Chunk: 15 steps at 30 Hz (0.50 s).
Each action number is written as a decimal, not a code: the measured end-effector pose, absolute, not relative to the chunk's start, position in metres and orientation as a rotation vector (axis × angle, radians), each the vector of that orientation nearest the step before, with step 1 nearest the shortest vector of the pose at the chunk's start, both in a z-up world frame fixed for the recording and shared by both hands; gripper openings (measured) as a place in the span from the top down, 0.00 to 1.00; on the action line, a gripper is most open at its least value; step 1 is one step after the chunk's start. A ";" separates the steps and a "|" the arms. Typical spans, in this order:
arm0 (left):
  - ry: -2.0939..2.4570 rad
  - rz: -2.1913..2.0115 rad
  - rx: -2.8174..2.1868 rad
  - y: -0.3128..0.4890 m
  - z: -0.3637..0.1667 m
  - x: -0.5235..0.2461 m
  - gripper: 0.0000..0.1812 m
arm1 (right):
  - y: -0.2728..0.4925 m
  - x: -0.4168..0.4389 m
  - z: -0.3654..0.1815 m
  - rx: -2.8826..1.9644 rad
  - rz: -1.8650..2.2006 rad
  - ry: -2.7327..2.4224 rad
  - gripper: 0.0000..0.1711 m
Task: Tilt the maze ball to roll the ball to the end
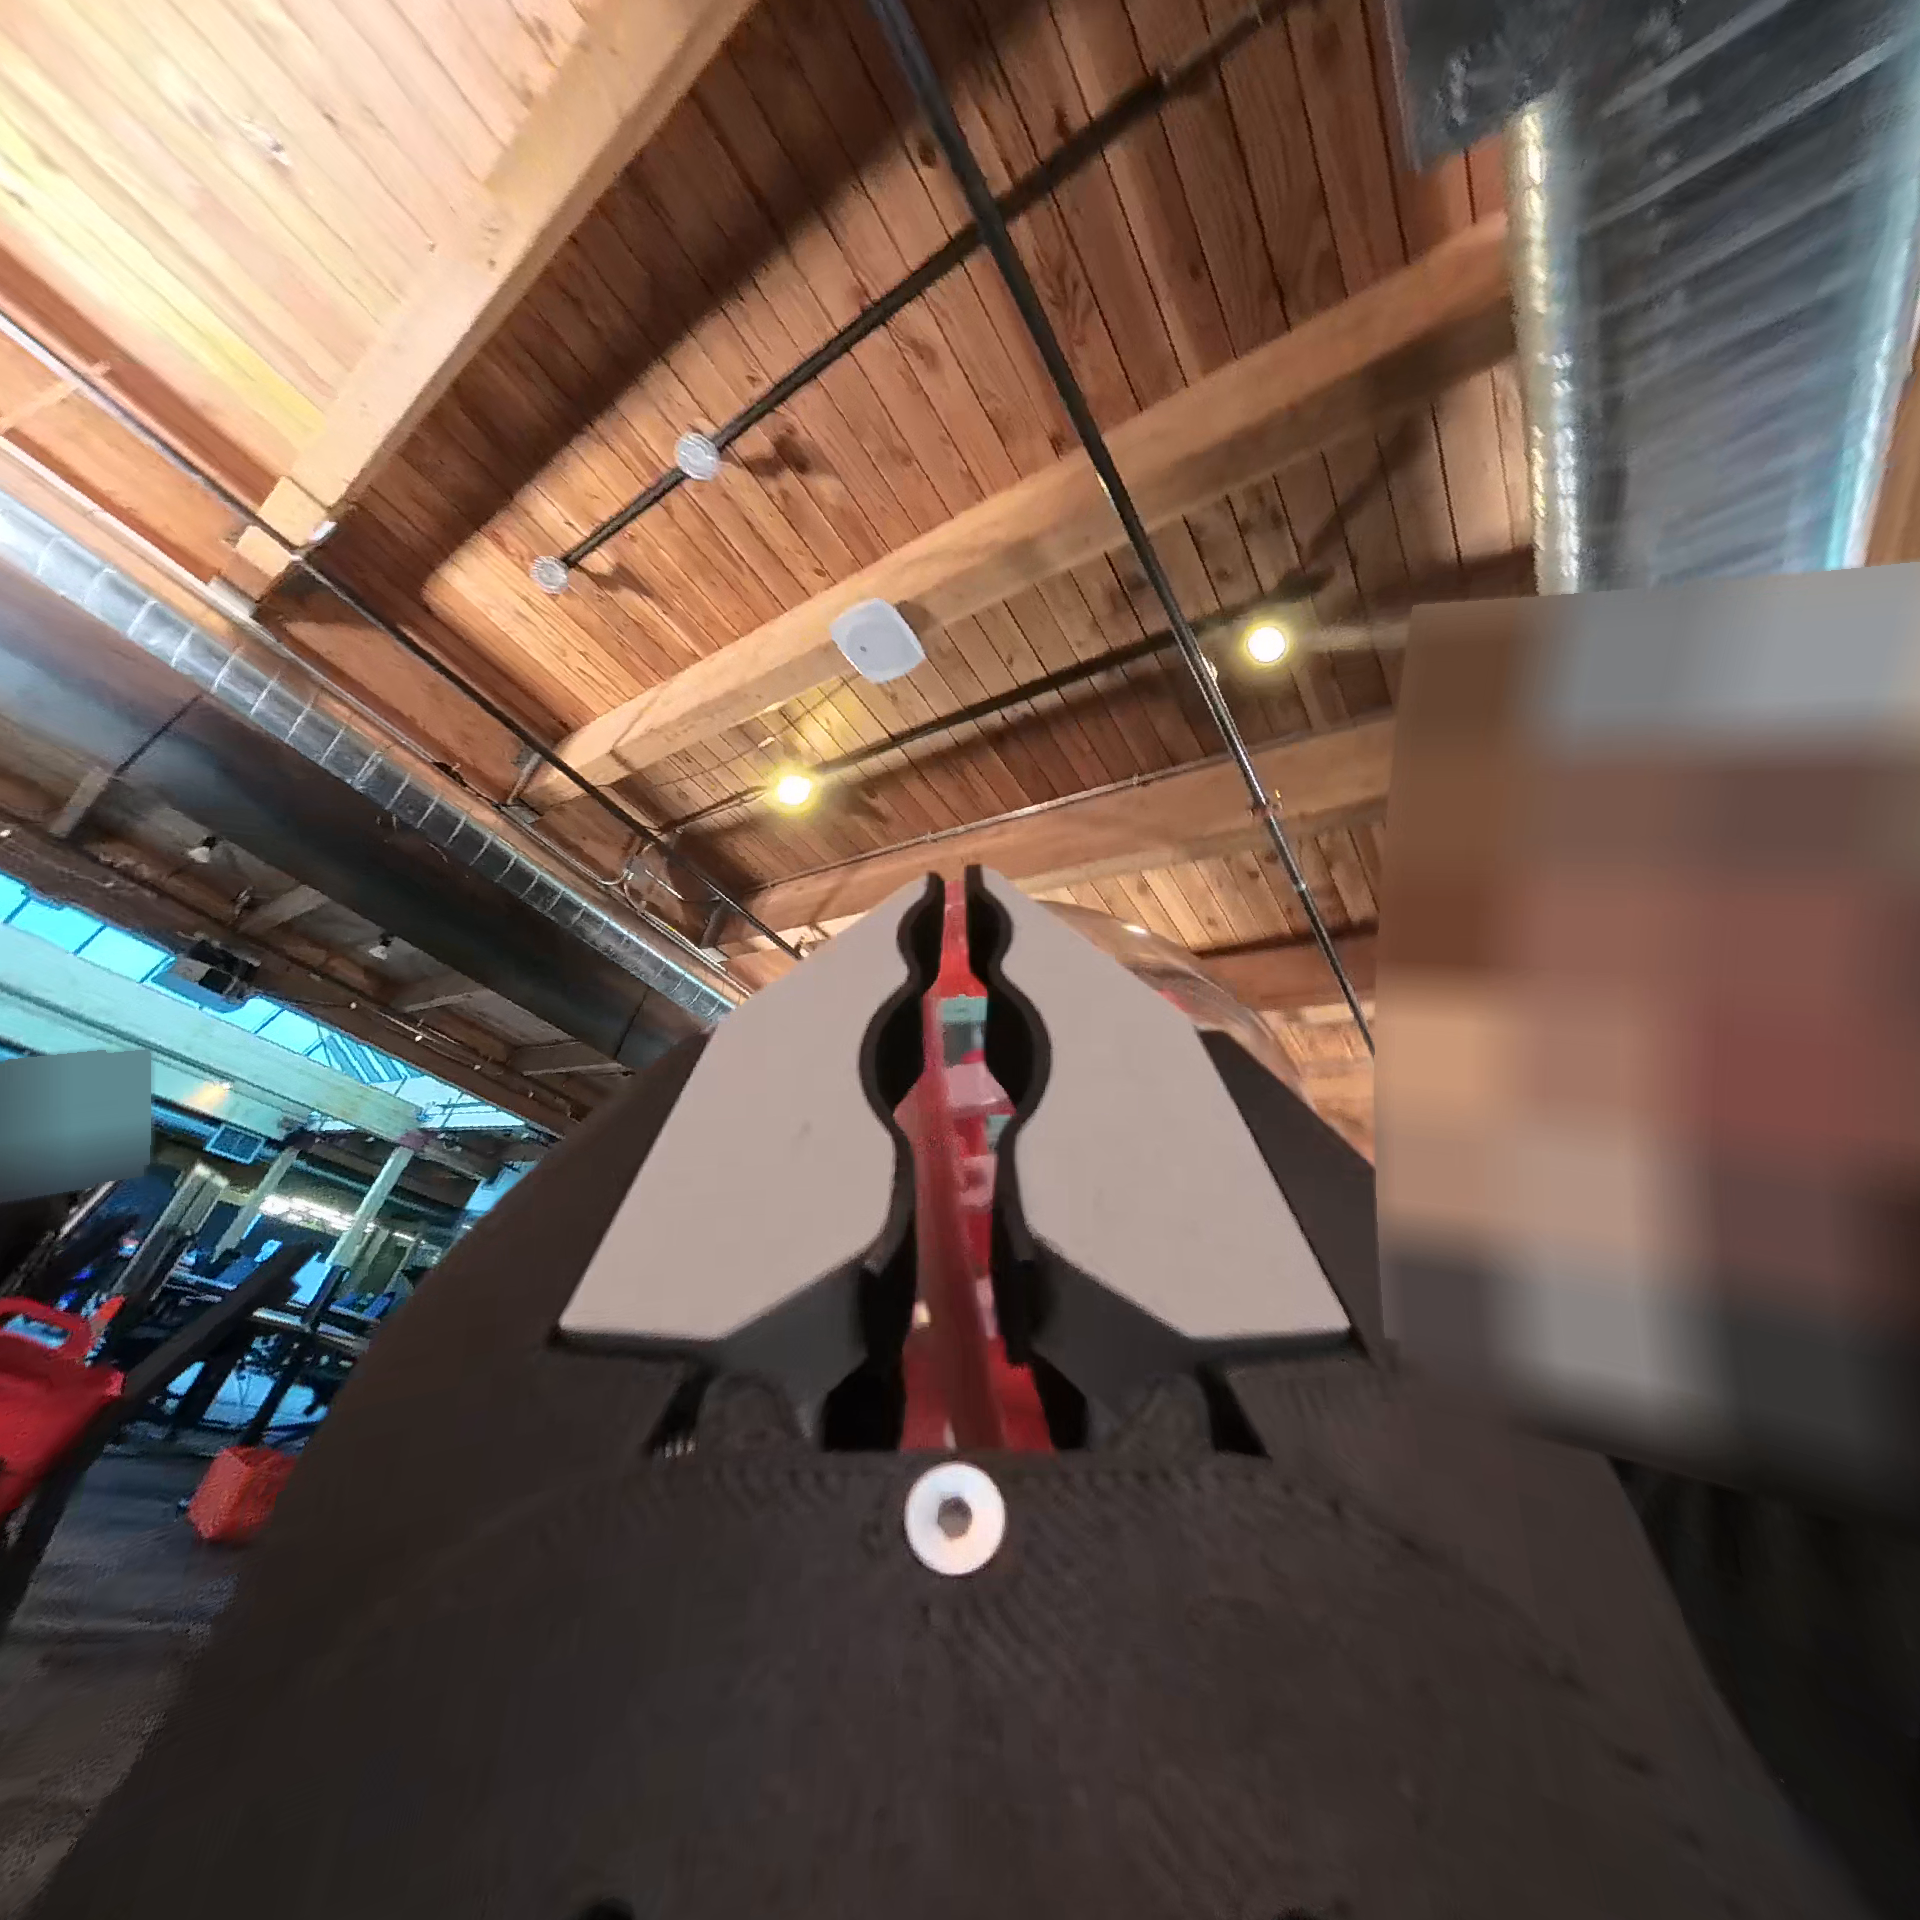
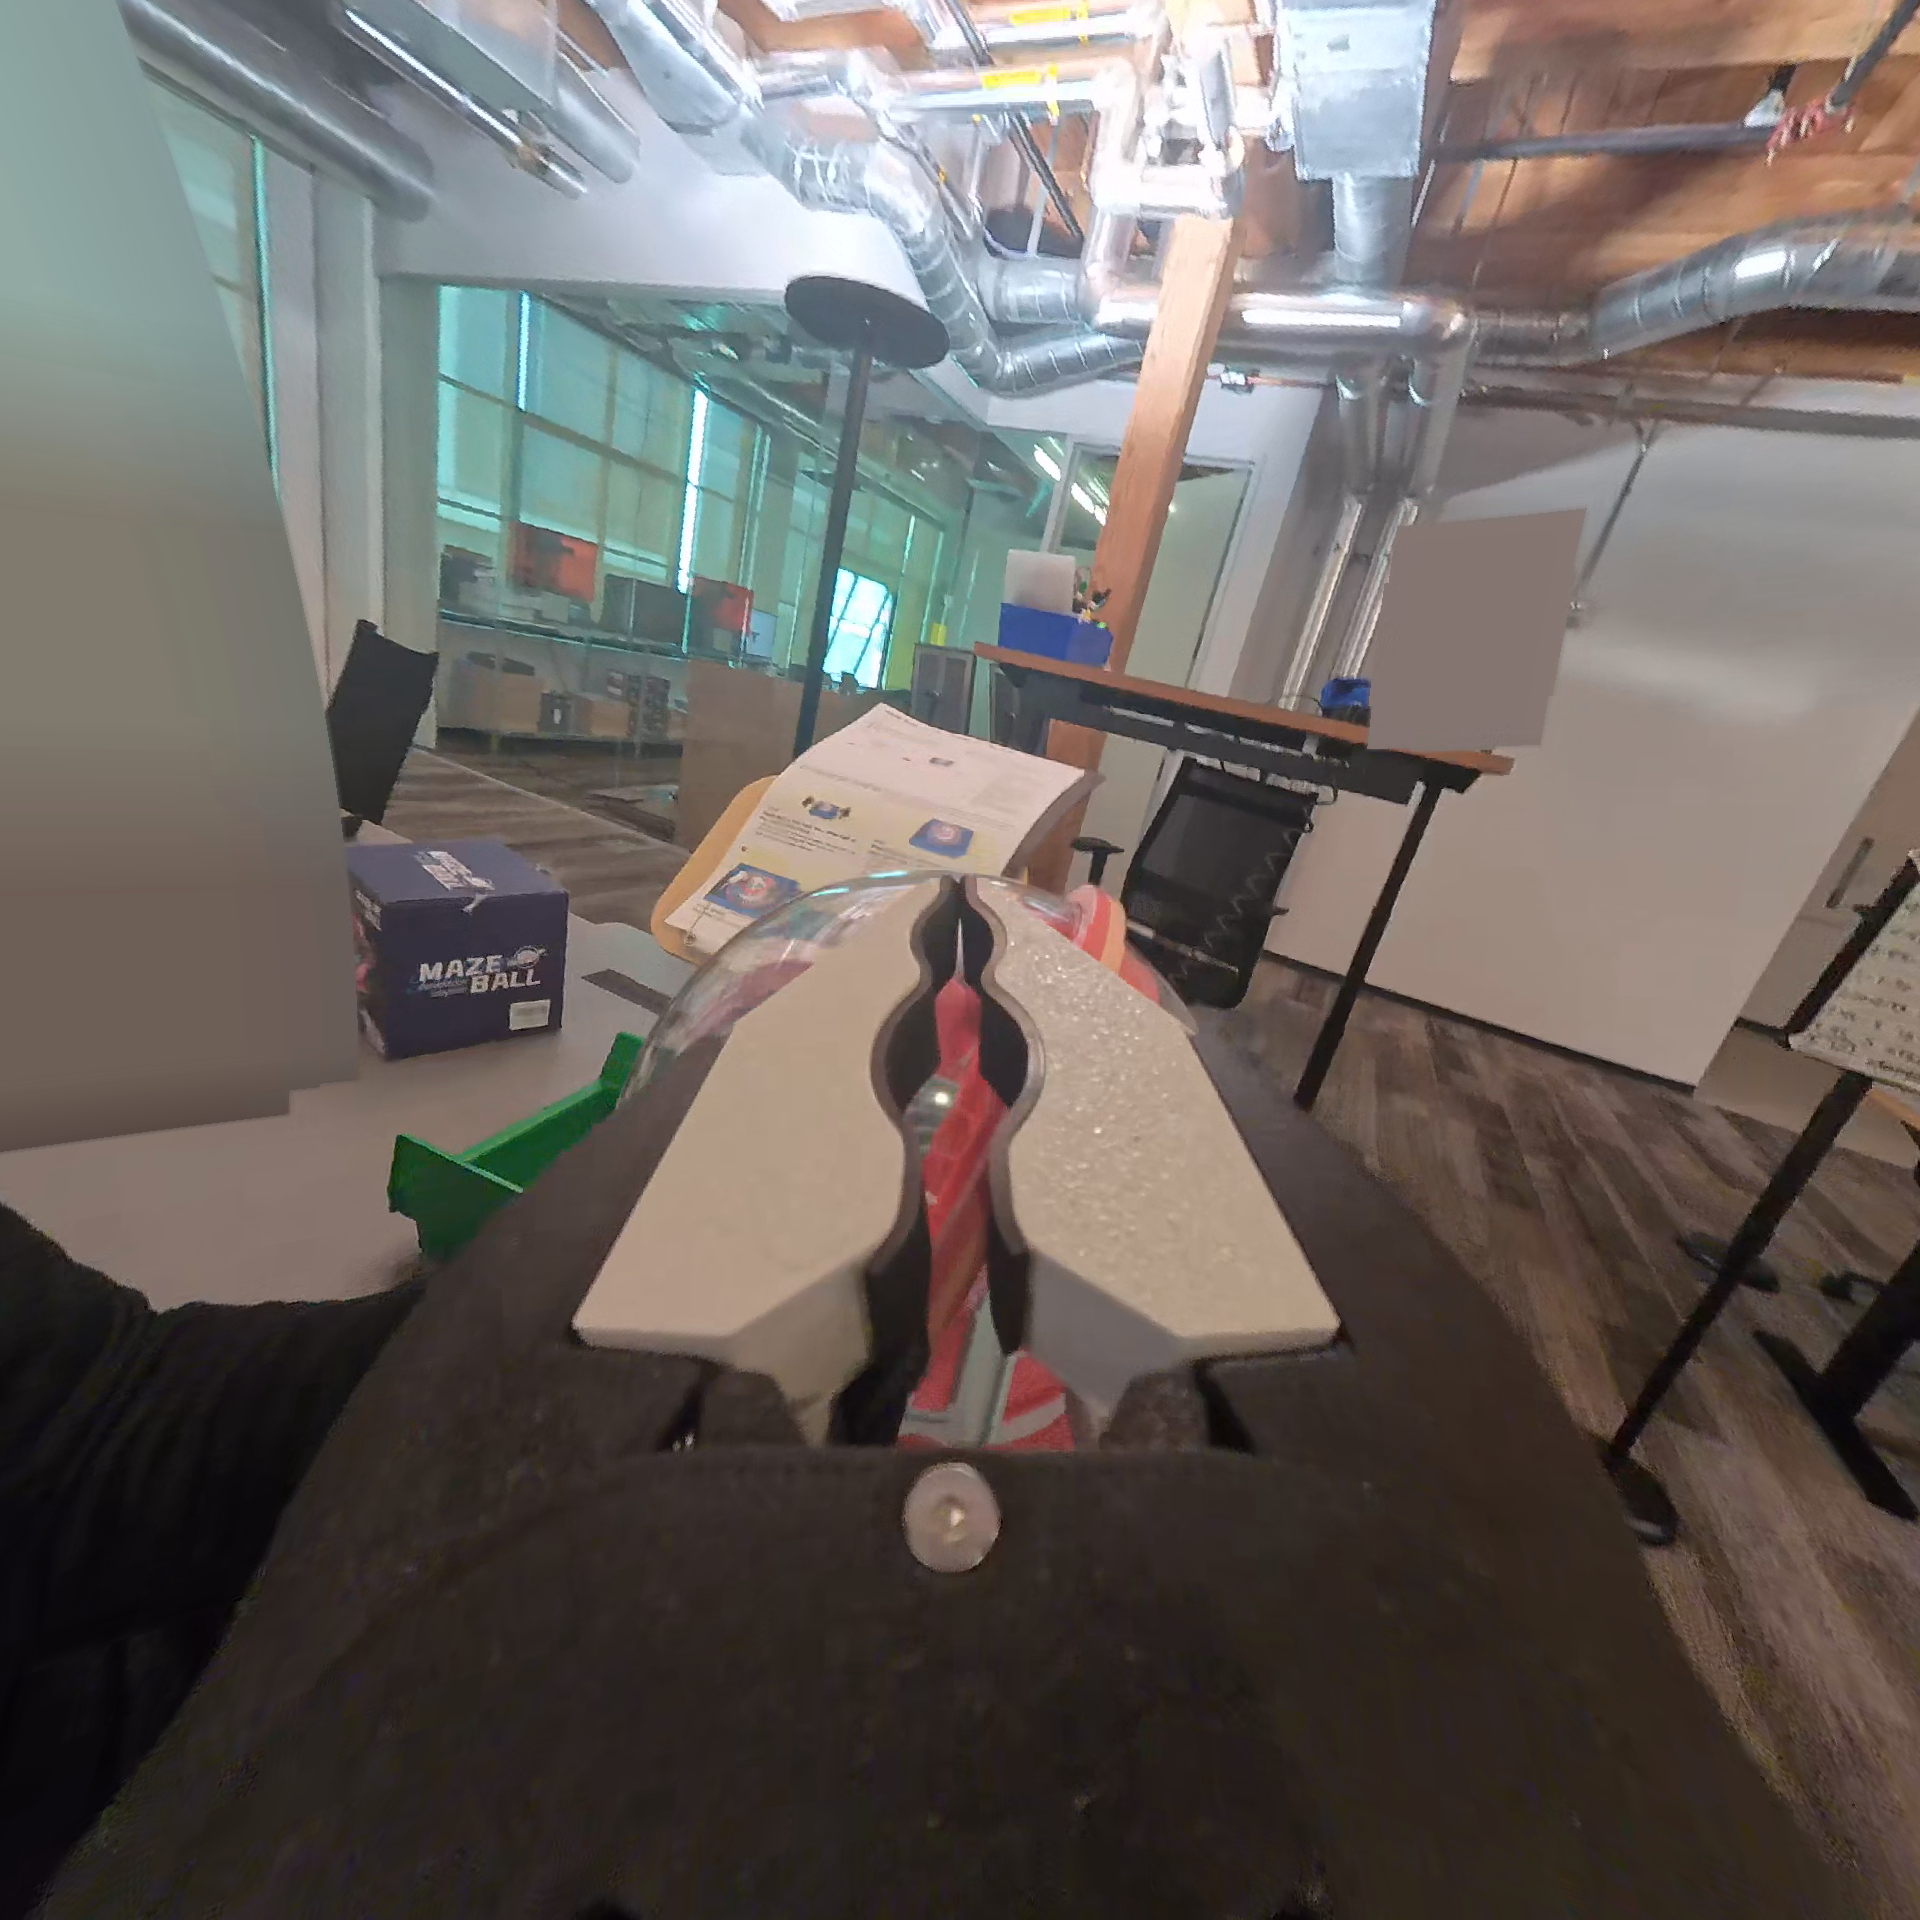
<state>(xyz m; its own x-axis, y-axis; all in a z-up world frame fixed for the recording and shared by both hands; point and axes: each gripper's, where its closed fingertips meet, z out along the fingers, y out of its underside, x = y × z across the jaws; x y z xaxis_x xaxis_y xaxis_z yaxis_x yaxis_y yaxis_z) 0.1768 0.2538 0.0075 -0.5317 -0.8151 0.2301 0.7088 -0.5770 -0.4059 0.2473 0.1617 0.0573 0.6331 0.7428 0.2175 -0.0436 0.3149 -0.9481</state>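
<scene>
Both the left tool point(image 1: 954, 883) and right tool point(image 2: 957, 891) are clamped on the maze ball point(image 2: 727, 977), held above the table point(image 2: 156, 1205) — clear, rigid, slick shell, likely light, best gripped by its red rim.

Place: we find an open-plan office or lab in a converted industrial building.
Overhead: timber ceiling point(image 1: 935, 343), exposed metal ducts point(image 2: 1039, 312).
Furnishings: standing desk point(image 2: 1247, 717), office chair point(image 2: 1205, 862), glass partitions point(image 2: 582, 499).
</scene>
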 end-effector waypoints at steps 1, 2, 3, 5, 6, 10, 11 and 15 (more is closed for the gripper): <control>0.296 -2.158 -0.511 0.259 0.001 0.179 1.00 | 0.165 0.245 0.056 -1.165 0.578 -0.736 1.00; 0.270 -2.175 -0.519 0.263 -0.005 0.180 1.00 | 0.169 0.243 0.055 -1.184 0.578 -0.739 1.00; 0.240 -2.198 -0.525 0.268 -0.011 0.181 1.00 | 0.172 0.240 0.053 -1.203 0.576 -0.745 1.00; 0.184 -2.222 -0.541 0.277 -0.021 0.183 1.00 | 0.177 0.234 0.049 -1.226 0.563 -0.761 1.00; 0.154 -2.234 -0.539 0.280 -0.025 0.182 1.00 | 0.179 0.232 0.047 -1.235 0.553 -0.771 1.00; 0.111 -2.205 -0.547 0.289 -0.036 0.180 1.00 | 0.189 0.235 0.030 -1.271 0.545 -0.767 1.00; 0.110 -2.178 -0.558 0.291 -0.038 0.180 1.00 | 0.191 0.237 0.024 -1.280 0.556 -0.765 1.00; 0.085 -2.075 -0.538 0.302 -0.040 0.169 1.00 | 0.189 0.237 -0.002 -1.231 0.591 -0.763 1.00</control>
